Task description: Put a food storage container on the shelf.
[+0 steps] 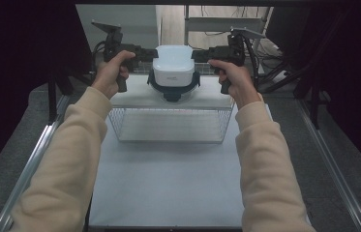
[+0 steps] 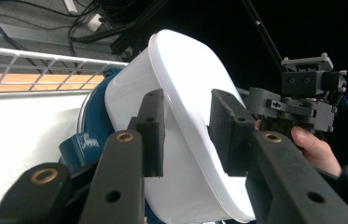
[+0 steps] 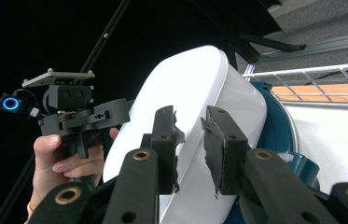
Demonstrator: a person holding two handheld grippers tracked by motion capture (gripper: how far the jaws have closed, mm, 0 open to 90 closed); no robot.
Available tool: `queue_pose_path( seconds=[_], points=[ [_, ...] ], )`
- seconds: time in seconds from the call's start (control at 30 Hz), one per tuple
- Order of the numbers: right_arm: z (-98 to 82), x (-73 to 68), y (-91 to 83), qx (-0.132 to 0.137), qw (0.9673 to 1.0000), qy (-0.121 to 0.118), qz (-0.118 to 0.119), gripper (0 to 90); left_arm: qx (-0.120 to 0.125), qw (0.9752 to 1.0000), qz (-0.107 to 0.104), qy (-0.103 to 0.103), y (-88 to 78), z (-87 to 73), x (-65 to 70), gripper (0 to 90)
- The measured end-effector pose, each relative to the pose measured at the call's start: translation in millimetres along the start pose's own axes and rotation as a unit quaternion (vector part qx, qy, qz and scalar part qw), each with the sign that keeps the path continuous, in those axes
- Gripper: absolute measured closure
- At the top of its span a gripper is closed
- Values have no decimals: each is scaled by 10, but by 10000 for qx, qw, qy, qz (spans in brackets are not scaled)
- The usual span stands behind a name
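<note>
Your left tool (image 1: 144, 54) and right tool (image 1: 202, 54) sit at either side of the white appliance (image 1: 173, 65), level with its lid. The appliance stands on its blue base (image 1: 173, 92) on a white board (image 1: 134, 99) laid over a wire basket (image 1: 168, 125), which rests on the surface (image 1: 168, 183).

In the left gripper view, your left tool (image 2: 185, 133) has its jaws spread a little, with the lid's rim (image 2: 185, 93) running between the pads; a gap shows on each side, so nothing is pinched. In the right gripper view, your right tool (image 3: 190, 149) looks the same: jaws slightly apart, worn pads straddling the lid's edge (image 3: 190, 93) without pressing on it. Each hand grips its handle, and the opposite tool is visible beyond the appliance.
</note>
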State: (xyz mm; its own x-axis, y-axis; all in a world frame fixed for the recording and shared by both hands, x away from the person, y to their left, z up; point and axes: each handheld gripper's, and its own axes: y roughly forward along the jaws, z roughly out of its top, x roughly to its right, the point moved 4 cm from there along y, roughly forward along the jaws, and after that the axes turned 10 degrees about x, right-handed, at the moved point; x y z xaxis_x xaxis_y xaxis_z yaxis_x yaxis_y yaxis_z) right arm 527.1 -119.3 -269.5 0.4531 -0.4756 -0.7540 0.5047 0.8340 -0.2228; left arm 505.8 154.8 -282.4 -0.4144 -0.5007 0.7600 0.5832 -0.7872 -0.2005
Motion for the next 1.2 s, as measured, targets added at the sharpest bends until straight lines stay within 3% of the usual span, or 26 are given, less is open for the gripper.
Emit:
queue_pose_path(
  seconds=[0.07,0.13,0.2,0.3,0.33,0.43,0.57,0.7,0.73,0.77,0.83,0.87,0.97,1.1,1.13,1.2],
  points=[
    [-3,-4,-1,28,10000,-31,-22,722,-29,10000,5,-17,12,-11,-1,623],
    [-15,-32,-9,54,10000,-64,-16,622,-4,9999,134,60,17,-21,11,519],
    [-30,-77,-41,182,9995,-257,-32,527,130,9993,299,206,-20,-20,37,421],
    [-74,-160,-171,393,9959,-792,-173,437,279,9967,447,612,-146,-31,107,338],
    [-90,-181,-211,418,9944,-950,-194,423,362,9947,489,826,-219,-53,151,328],
    [-188,-267,-419,484,9861,-1567,-276,380,457,9909,410,1197,-399,-152,238,314],
    [-385,-335,-685,581,9729,-2224,-246,328,450,9829,471,1723,-668,-422,313,303],
    [-609,-325,-899,536,9654,-2539,-242,305,442,9737,683,2129,-852,-730,321,258],
    [-649,-319,-937,541,9636,-2603,-270,305,439,9698,730,2286,-912,-858,317,252],
    [-734,-302,-1008,550,9596,-2737,-340,304,432,9682,755,2348,-941,-919,311,244],
    [-842,-285,-1083,533,9558,-2862,-401,299,373,9648,759,2492,-1009,-1082,283,237],
    [-908,-273,-1124,523,9539,-2928,-407,297,368,9644,750,2508,-1037,-1161,262,234],
    [-1129,-228,-1239,454,9505,-3049,-394,289,294,9621,778,2597,-1091,-1390,186,231],
    [-1447,-139,-1369,342,9454,-3217,-407,282,83,9571,806,2782,-1146,-1716,41,225],
    [-1505,-115,-1391,327,9450,-3227,-411,280,58,9562,868,2794,-1167,-1799,-14,225],
    [-1653,-41,-1435,294,9479,-3157,-325,279,16,9552,987,2791,-1197,-1930,-108,227]
  ],
)
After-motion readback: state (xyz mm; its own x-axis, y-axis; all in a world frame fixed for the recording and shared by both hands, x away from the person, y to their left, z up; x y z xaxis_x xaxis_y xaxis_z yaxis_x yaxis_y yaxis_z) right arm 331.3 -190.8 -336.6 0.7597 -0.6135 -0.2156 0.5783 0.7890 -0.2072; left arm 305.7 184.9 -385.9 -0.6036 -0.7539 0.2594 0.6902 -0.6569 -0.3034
